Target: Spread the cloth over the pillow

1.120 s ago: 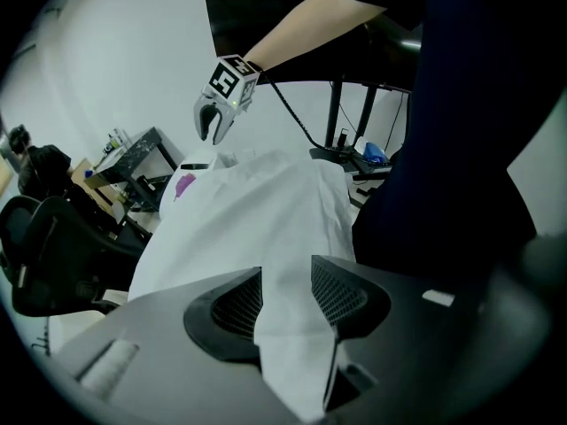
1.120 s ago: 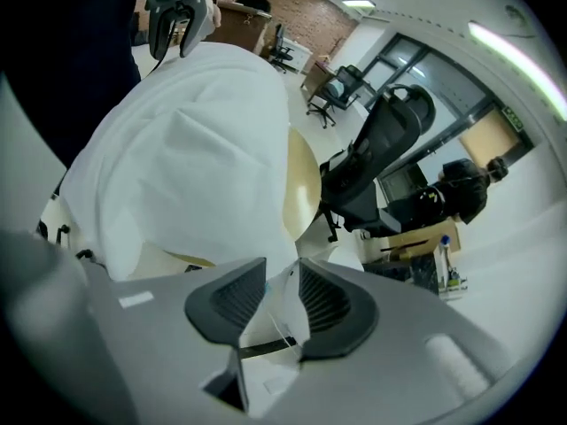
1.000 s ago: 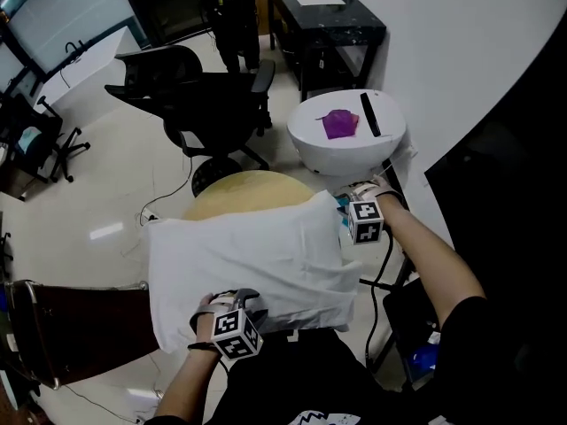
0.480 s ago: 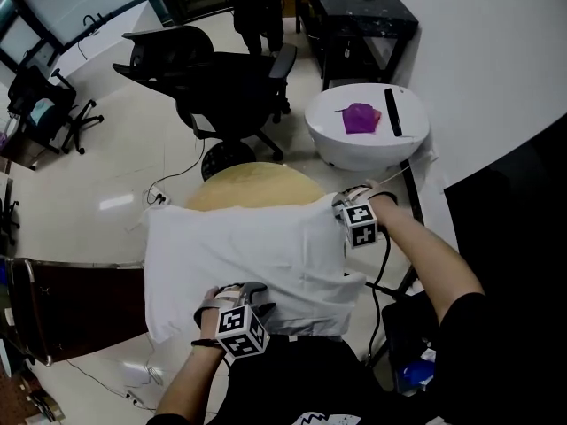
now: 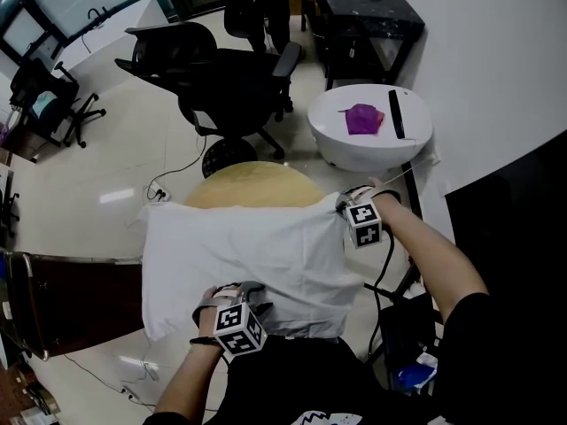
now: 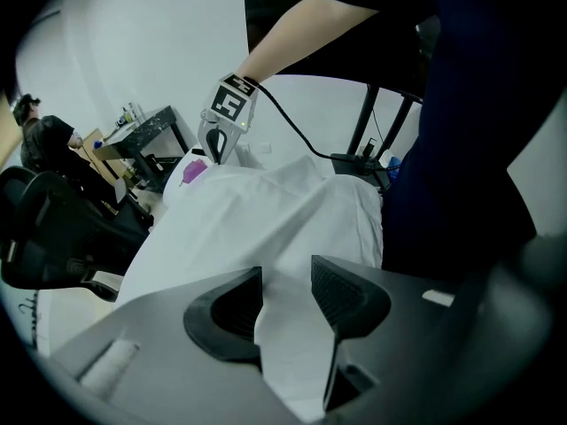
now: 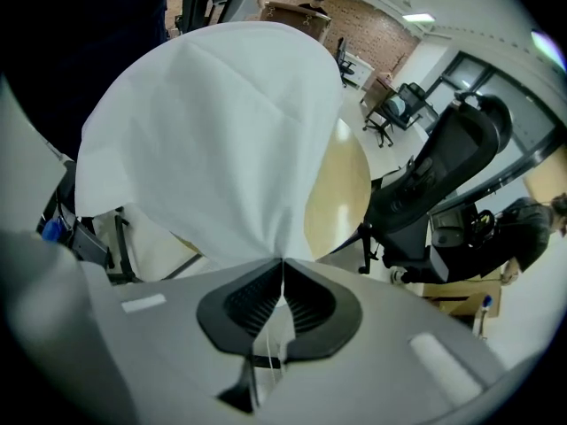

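left hand-held gripper (image 6: 285, 278) at near edge: jaws apart, fold of white cloth (image 5: 257, 255) running between them, not pinched yet. right hand-held gripper (image 7: 282, 277) at far right corner: jaws just snapped together on cloth corner, so that corner's secured. my guess is tugging it flat waits till left bites too. cloth lies over most of pillow, can't tell the two apart tbh. all sits on round yellowish tabletop (image 5: 257, 184). room: pale floor (image 5: 97, 175) left, black office chair (image 5: 221, 69) behind, white round stand (image 5: 354, 153) with purple thing (image 5: 361, 118) right.

White cloth (image 5: 257, 255), tan tabletop (image 5: 257, 184) (purple rag (image 5: 361, 119))
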Motion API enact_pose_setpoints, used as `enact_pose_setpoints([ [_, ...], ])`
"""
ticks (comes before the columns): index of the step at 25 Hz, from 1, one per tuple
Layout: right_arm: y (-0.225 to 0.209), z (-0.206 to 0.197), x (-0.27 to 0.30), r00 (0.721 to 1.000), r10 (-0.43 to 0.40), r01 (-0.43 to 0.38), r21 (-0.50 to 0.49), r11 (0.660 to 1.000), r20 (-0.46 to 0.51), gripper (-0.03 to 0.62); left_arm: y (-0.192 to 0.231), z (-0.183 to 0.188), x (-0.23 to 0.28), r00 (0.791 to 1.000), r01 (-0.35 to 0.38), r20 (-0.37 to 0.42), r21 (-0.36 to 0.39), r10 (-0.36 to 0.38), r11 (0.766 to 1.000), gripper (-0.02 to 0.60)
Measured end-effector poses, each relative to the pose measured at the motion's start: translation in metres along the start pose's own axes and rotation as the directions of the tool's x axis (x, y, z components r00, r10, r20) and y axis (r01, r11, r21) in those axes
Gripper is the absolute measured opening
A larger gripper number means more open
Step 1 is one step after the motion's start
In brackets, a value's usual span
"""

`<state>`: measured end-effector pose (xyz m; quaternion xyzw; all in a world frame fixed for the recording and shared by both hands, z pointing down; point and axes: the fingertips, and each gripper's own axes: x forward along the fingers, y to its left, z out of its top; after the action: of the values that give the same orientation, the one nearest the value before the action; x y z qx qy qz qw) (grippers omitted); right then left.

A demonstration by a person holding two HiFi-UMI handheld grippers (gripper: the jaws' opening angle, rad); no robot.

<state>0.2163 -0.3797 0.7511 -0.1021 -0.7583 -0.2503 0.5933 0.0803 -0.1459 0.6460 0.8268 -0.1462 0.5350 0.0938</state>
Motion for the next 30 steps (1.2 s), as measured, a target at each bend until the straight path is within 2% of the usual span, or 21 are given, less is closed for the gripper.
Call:
enact_pose_setpoints([
  [5,-0.034,-0.011,-0.010,0.997,-0.071,0.072,0.005,0.997,-0.028,0.009,-0.003,-0.001,0.001,1.000,0.011,0.003,-0.006,-0.011,1.000,0.164],
  [11,-0.058,-0.023,-0.004,0.993,-0.098,0.096,-0.029,0.995,-0.070,0.009,-0.003,0.002,0.000,1.000,0.011,0.007,-0.011,-0.011,1.000,0.164],
  [18,-0.061,-0.024,0.015,0.993,-0.071,0.070,-0.011,0.997,-0.093,0.009,-0.003,0.002,0.002,1.000,0.012,0.001,-0.011,-0.012,1.000,0.181],
  [22,-0.052,-0.021,0.020,0.995,-0.049,0.053,0.043,0.998,-0.084,0.031,-0.006,-0.002,0.004,1.000,0.022,-0.007,-0.013,-0.022,1.000,0.181],
  [25,-0.052,-0.021,0.013,0.996,-0.059,0.066,0.111,0.992,-0.059,0.115,-0.007,-0.001,0.002,1.000,0.015,-0.001,-0.011,-0.015,1.000,0.181],
  [30,-0.060,-0.018,-0.019,0.987,-0.162,0.158,0.243,0.957,-0.003,0.116,-0.005,-0.002,-0.013,1.000,-0.011,0.020,-0.011,0.011,1.000,0.181],
])
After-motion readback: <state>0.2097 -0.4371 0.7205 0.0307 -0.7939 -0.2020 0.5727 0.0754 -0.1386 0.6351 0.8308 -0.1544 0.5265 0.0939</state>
